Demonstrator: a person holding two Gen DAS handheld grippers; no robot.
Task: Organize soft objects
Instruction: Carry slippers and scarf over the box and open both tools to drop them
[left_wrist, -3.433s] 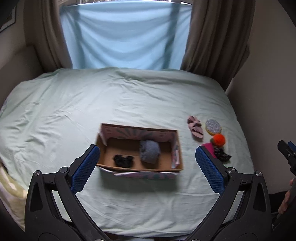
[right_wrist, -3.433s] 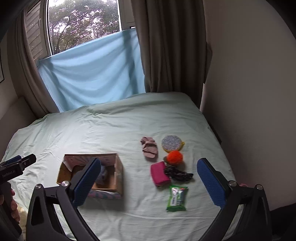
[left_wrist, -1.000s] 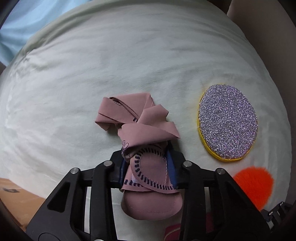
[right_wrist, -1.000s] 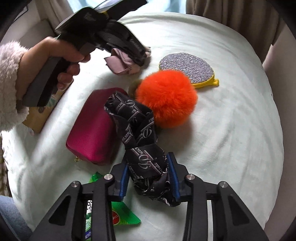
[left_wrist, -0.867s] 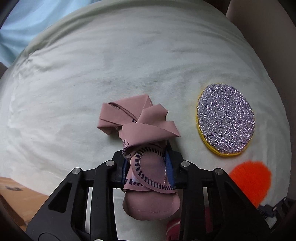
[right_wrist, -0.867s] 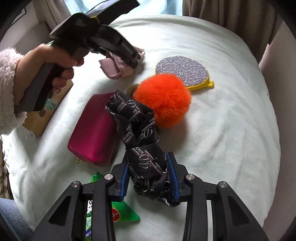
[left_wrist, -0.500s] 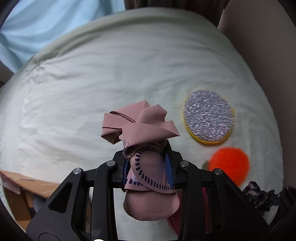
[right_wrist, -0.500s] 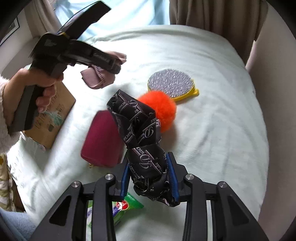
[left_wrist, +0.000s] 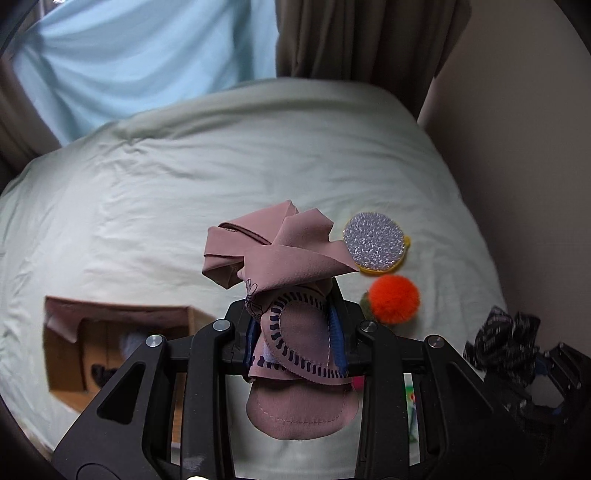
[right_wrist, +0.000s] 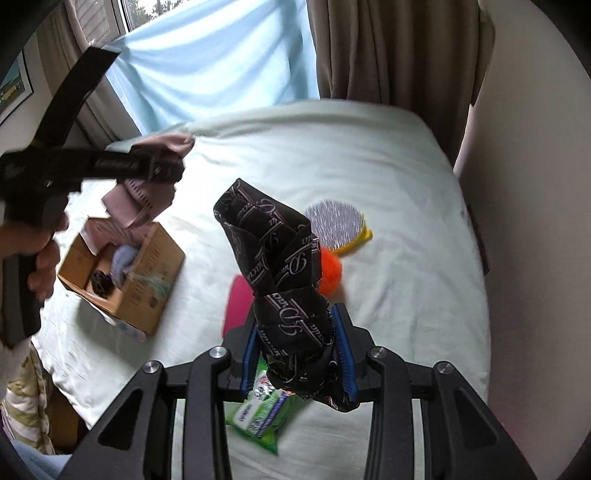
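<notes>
My left gripper (left_wrist: 295, 325) is shut on a pink fabric piece (left_wrist: 280, 254) and holds it above the bed. In the right wrist view the left gripper (right_wrist: 155, 173) hangs over the cardboard box (right_wrist: 147, 295) with the pink fabric (right_wrist: 129, 203). My right gripper (right_wrist: 297, 343) is shut on a black patterned scarf (right_wrist: 273, 243), lifted off the bed. The scarf also shows in the left wrist view (left_wrist: 506, 332). The box (left_wrist: 59, 354) holds a grey-blue soft item (right_wrist: 123, 258) and a small black item (right_wrist: 101, 278).
On the pale green bed (right_wrist: 388, 184) lie an orange pompom (left_wrist: 393, 299), a glittery round pad with yellow rim (left_wrist: 375, 247), a magenta pouch (right_wrist: 238, 302) and a green wipes pack (right_wrist: 258, 413). Curtains and a wall (right_wrist: 535, 184) bound the bed behind and right.
Both grippers have lifted their loads off the bed and pulled back. The left gripper has carried the pink fabric leftwards to above the box.
</notes>
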